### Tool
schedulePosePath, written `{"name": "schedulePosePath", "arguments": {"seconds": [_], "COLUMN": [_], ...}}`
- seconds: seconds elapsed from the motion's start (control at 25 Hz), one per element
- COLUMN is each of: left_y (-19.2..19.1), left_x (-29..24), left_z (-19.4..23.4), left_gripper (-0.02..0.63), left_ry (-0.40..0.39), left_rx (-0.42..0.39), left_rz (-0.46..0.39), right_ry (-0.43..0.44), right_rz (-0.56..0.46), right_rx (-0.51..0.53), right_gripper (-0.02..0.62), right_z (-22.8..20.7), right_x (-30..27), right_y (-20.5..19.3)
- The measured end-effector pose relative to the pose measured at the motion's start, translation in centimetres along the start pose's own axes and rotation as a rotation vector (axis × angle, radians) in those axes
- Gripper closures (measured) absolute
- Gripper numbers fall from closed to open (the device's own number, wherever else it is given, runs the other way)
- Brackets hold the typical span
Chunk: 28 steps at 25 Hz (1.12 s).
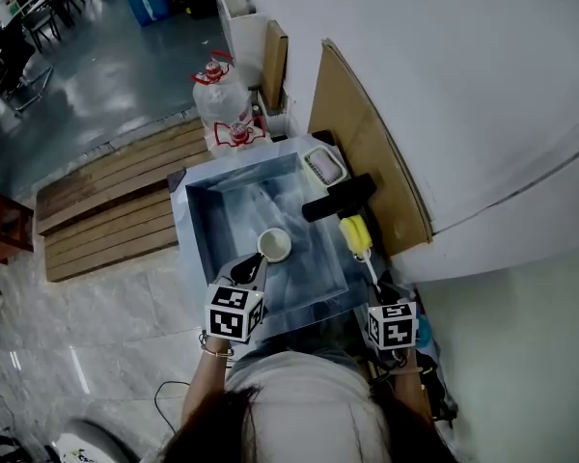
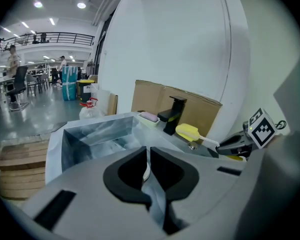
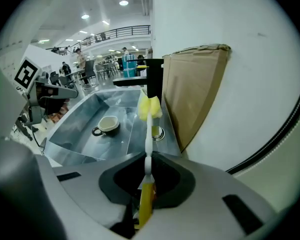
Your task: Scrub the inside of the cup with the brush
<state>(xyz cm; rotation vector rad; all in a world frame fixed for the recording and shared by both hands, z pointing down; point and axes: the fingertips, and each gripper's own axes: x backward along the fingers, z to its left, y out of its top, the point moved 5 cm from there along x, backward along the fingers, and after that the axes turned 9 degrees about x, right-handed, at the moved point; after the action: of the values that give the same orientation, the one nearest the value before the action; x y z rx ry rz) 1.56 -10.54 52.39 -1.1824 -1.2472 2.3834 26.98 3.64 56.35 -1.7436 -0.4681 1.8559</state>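
A white cup [image 1: 274, 245] with a dark handle stands upright on the floor of the steel sink [image 1: 188, 186]; the right gripper view shows the cup [image 3: 109, 124] clear of both grippers. My left gripper [image 1: 252, 268] hovers at the sink's near edge just short of the cup. Its jaws stand almost together with nothing between them [image 2: 146, 156]. My right gripper [image 1: 378, 292] is shut on the handle of the brush [image 3: 149, 108], whose yellow sponge head [image 1: 355, 234] points over the sink's right rim toward the faucet.
A black faucet [image 1: 340, 199] stands on the right rim, with a soap dish [image 1: 324, 166] behind it. A cardboard sheet [image 1: 362, 143] leans on the white wall to the right. Plastic bags [image 1: 222, 95] and wooden pallets [image 1: 106, 201] lie beyond the sink.
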Motion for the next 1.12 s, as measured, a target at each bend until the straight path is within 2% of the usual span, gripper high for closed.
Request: {"name": "schedulePosePath", "arguments": {"seconds": [0.32,0.52,0.72,1.12], "left_y": [-0.7,-1.5,-2.0,-3.6], "left_x": [0.0,-0.1,0.0,-0.8], "left_z": [0.6,1.0,1.4,3.0], "left_gripper": [0.592,0.558,0.557,0.557], "left_ry": [0.007,0.018,0.029,0.054], "left_rx": [0.004,-0.008,0.003,0.026], "left_rz": [0.019,0.041,0.046,0.087], "right_ry": [0.050,0.082,0.112,0.184], "right_rz": [0.002,0.007,0.011,0.049], "right_rx": [0.080,0.130,0.173,0.318], "right_gripper": [0.545,0.545,0.545,0.545], "right_z": [1.7,2.6,3.6,5.9], "right_x": [-0.5,-1.3,-2.1,-4.6], "right_y": [1.2,2.1,3.1,4.8]}}
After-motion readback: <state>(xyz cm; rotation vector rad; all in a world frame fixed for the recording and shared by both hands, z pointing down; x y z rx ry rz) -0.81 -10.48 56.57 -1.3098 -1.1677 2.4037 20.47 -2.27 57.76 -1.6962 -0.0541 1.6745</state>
